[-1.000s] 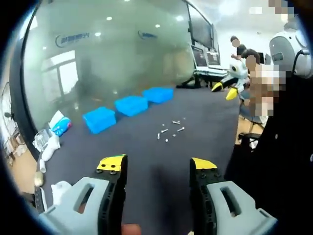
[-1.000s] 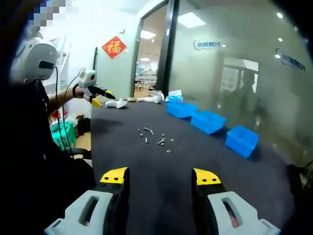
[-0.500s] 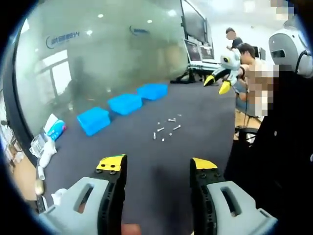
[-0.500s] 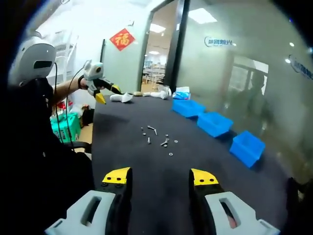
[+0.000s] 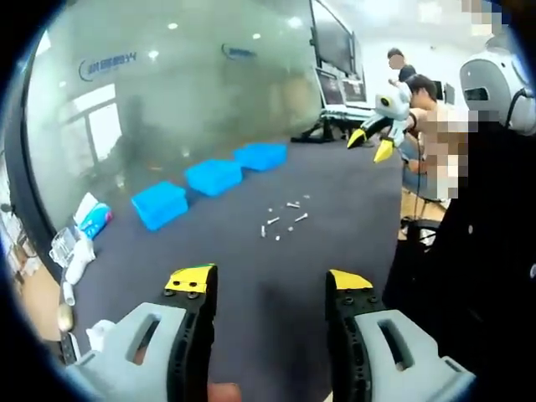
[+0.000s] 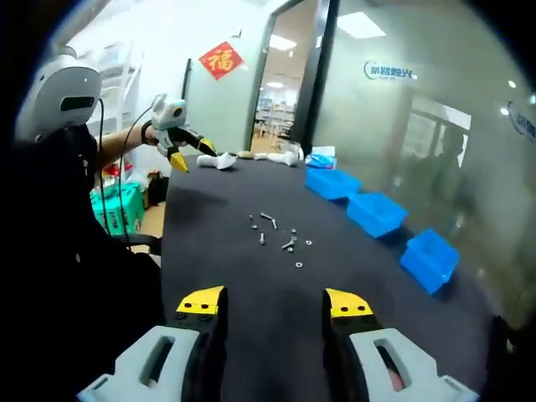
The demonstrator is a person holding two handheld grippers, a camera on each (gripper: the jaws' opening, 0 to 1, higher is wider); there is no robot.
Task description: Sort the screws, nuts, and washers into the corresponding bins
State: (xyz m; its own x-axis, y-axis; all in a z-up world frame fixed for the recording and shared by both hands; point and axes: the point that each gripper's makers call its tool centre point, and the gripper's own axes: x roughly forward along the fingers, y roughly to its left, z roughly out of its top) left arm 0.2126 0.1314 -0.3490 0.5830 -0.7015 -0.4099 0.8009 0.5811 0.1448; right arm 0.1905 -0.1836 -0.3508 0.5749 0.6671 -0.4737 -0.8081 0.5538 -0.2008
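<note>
The loose screws, nuts and washers (image 5: 282, 222) lie mid-surface, well ahead of both grippers, left gripper (image 5: 270, 289) and right gripper (image 6: 274, 302) with jaws apart and empty, neither clearly nearer, the blue bins (image 5: 215, 177) along the far edge.

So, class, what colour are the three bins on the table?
Blue bins, clearest in the left gripper view.

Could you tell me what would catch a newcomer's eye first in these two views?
Three bright blue bins stand in a row on the dark table, along the side by the glass wall. A small scatter of screws, nuts and washers lies loose mid-table, apart from the bins. The left gripper and right gripper hang open and empty above the near edge.
</note>
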